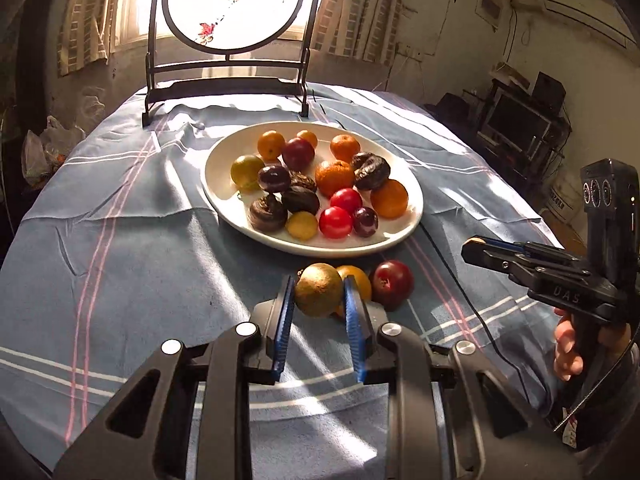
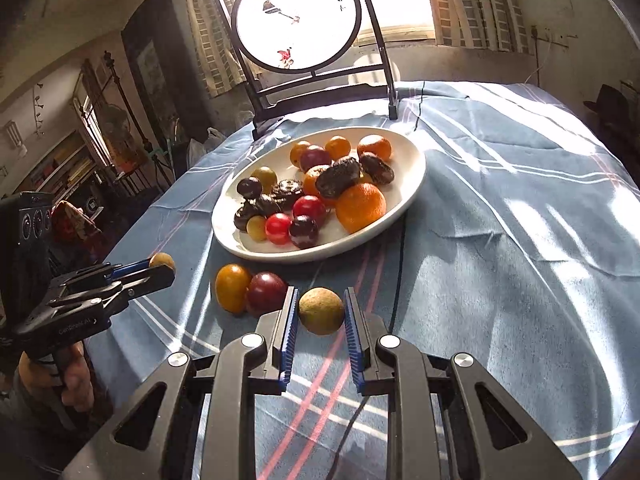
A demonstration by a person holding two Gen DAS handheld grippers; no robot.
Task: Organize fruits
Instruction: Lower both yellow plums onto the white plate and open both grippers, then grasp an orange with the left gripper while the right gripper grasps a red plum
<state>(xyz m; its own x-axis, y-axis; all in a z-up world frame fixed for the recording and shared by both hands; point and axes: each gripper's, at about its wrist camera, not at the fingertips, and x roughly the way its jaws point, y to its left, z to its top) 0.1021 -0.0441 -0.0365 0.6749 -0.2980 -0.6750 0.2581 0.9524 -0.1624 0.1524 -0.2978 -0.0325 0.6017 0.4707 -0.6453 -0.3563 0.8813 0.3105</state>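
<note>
A white oval plate [image 1: 224,204] [image 2: 404,200] holds several oranges, red and dark plums and wrinkled dark fruits. My left gripper [image 1: 318,290] is shut on a yellow-green fruit [image 1: 318,294], held in the air before the plate; it shows in the right wrist view [image 2: 162,261]. My right gripper [image 2: 321,306] is shut on another yellow-green fruit [image 2: 321,310]; in the left wrist view [image 1: 476,245] it hangs at the right. On the cloth by the plate's near rim lie a yellow-orange fruit [image 1: 358,278] [image 2: 233,287] and a dark red plum [image 1: 391,283] [image 2: 266,291].
A blue striped cloth [image 1: 140,220] covers the table. A round screen on a black stand [image 1: 230,52] stands at the far edge before a bright window. A black cable [image 2: 400,264] runs across the cloth from the plate. Shelves and clutter surround the table.
</note>
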